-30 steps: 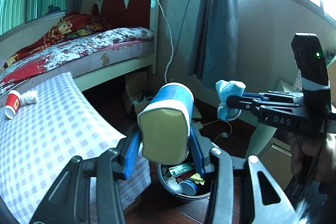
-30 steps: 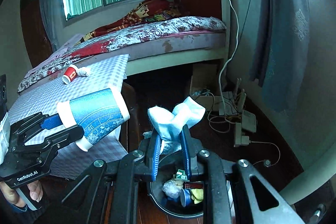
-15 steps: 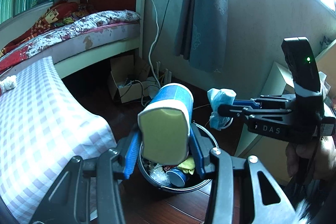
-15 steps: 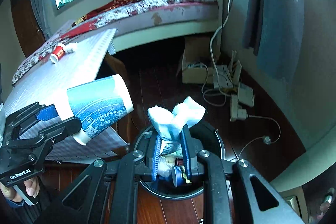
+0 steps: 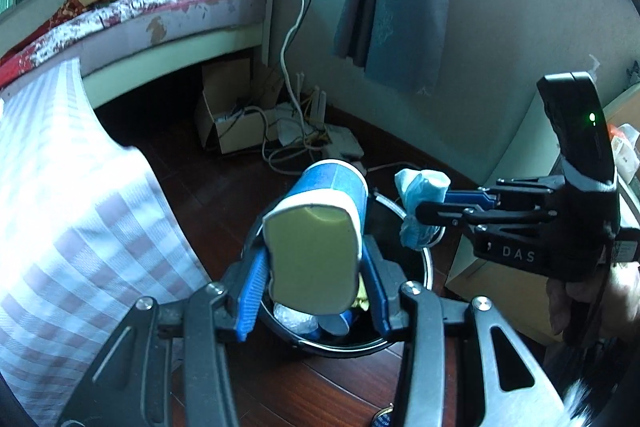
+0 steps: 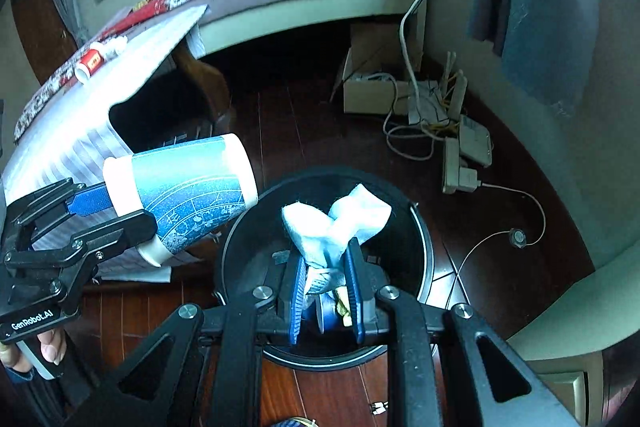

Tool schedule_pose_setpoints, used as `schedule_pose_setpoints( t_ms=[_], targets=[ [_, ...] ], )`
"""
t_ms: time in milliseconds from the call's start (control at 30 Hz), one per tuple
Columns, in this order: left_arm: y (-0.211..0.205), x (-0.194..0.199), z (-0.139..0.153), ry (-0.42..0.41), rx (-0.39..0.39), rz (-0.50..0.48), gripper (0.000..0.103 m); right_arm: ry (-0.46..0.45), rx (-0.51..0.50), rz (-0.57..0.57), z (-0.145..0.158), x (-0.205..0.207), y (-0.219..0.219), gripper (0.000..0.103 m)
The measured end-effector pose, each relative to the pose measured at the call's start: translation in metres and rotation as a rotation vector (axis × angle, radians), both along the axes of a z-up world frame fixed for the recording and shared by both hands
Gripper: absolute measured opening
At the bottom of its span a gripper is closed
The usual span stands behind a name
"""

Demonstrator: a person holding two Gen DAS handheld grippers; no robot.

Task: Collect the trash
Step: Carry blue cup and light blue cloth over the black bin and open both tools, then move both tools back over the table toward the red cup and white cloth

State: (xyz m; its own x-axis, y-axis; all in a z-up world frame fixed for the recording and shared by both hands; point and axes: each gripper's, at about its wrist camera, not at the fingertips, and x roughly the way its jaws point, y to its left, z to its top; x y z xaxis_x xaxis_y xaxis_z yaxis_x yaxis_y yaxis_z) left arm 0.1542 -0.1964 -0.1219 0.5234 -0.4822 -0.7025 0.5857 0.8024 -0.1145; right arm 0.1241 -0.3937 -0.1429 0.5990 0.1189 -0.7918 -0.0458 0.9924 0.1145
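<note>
Cup [image 6: 188,199] in left gripper [image 5: 312,267]: blue, pale star-chart print, white rims. Tissue [image 6: 336,227] in right gripper [image 6: 326,291]: light blue. Bin [image 6: 420,227] below both: black. Finger pads [image 5: 250,295]: blue. Cloth [image 5: 80,211] left of them: lilac-white check. Floor [image 6: 312,131]: dark red-brown wood.
</note>
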Motion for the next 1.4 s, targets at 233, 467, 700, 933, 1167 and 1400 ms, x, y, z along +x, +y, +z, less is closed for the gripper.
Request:
schedule_pose_setpoints(
  t_ms=[233, 467, 700, 933, 1167, 1400],
  targets=[
    [-0.005, 0.012, -0.021, 0.068, 0.016, -0.001, 0.047, 0.050, -0.024, 0.029, -0.019, 0.016, 0.006, 0.020],
    [-0.001, 0.016, -0.041, 0.079, 0.007, 0.072, 0.102, 0.189, -0.164, -0.034, -0.062, 0.031, -0.001, 0.102],
    [0.009, 0.012, -0.053, 0.066, 0.071, 0.154, 0.102, 0.168, -0.195, -0.059, -0.069, 0.022, -0.011, 0.102],
    [0.017, 0.010, -0.048, 0.047, 0.073, 0.170, 0.102, 0.110, -0.205, -0.051, -0.052, 0.015, -0.002, 0.102],
    [0.028, 0.000, -0.038, 0.029, 0.076, 0.180, 0.102, 0.080, -0.213, -0.031, -0.038, 0.008, 0.010, 0.102],
    [0.029, -0.007, -0.020, 0.006, 0.078, 0.192, 0.102, 0.039, -0.203, -0.033, -0.020, -0.004, 0.018, 0.102]
  ],
)
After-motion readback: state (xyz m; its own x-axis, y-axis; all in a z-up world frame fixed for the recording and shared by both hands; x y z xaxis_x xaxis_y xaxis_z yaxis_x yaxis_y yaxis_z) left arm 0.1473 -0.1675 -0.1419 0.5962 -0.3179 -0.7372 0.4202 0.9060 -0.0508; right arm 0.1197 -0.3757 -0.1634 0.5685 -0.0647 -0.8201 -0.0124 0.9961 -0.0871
